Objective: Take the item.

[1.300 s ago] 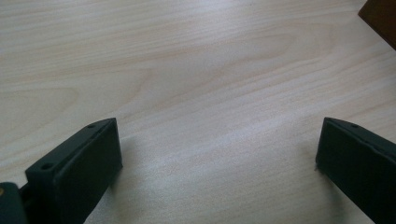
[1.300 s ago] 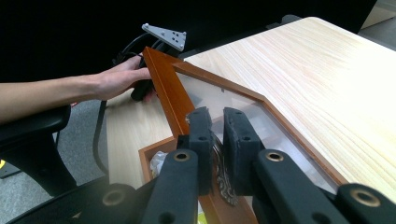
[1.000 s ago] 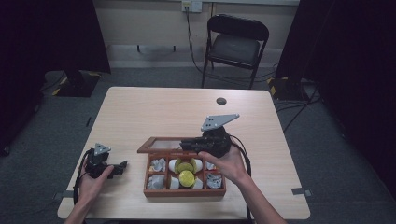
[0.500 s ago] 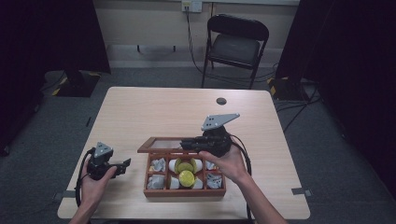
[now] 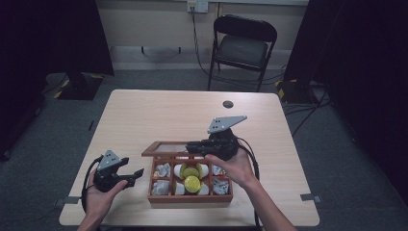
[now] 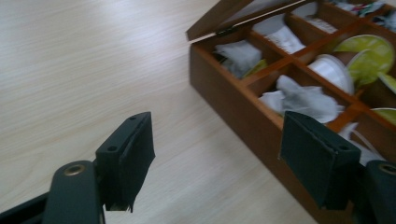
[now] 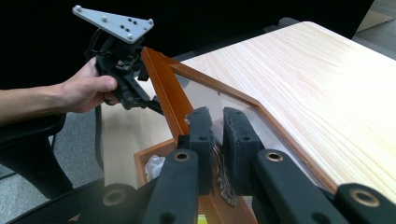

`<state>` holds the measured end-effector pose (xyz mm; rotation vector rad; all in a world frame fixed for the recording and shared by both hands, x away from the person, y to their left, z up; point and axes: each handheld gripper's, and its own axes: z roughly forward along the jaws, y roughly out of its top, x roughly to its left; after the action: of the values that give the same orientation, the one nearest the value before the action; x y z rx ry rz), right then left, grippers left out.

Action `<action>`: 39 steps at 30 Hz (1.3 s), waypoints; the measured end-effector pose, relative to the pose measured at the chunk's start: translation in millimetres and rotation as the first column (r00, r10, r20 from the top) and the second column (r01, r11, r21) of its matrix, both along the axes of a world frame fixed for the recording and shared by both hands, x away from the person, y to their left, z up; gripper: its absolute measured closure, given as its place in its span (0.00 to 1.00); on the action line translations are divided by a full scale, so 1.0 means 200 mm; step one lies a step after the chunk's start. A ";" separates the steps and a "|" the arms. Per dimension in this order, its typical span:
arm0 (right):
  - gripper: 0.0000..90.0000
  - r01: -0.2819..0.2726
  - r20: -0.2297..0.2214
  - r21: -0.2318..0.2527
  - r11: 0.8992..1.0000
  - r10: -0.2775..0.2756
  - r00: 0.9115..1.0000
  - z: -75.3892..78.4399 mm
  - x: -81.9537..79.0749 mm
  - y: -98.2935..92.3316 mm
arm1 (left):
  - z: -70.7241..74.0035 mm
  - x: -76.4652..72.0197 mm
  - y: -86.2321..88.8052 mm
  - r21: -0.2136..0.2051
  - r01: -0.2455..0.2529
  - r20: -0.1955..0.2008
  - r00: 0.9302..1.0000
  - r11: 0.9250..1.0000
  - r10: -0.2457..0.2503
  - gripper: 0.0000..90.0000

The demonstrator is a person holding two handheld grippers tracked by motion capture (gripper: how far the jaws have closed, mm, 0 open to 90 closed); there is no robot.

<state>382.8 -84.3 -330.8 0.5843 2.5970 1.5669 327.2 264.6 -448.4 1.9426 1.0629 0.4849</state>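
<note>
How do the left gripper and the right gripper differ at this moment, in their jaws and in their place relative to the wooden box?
The left gripper has its jaws apart with nothing between them, though they have just been closing; the right gripper is clamped on the lid of the wooden box. The left gripper is beside the box, clear of it; the right gripper holds the lid raised. Both are hand-held with black jaws.

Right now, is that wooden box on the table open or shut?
Open. The wooden tea box has its glass-paned lid raised behind the compartments, held at its edge by the right gripper; packets lie exposed.
</note>
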 end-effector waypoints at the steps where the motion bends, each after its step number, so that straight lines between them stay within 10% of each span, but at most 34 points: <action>1: 0.92 0.000 0.000 0.000 1.000 0.000 1.000 0.00 0.00 0.00 | 0.01 0.00 -0.01 -0.001 0.015 0.003 1.000 1.000 -0.015 0.32; 15: 0.92 -0.008 -0.008 -0.001 1.000 0.008 1.000 0.01 0.02 0.00 | 0.03 -0.01 -0.12 -0.079 0.129 0.007 0.992 0.988 -0.129 0.34; 39: 0.93 -0.006 -0.004 0.001 1.000 0.006 1.000 0.04 0.05 0.00 | 0.01 -0.02 -0.41 -0.066 0.304 -0.021 0.952 0.950 -0.306 0.40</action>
<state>393.4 -83.7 -322.6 0.5812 2.6032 1.5700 323.8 183.2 -447.1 2.0185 0.7660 0.2468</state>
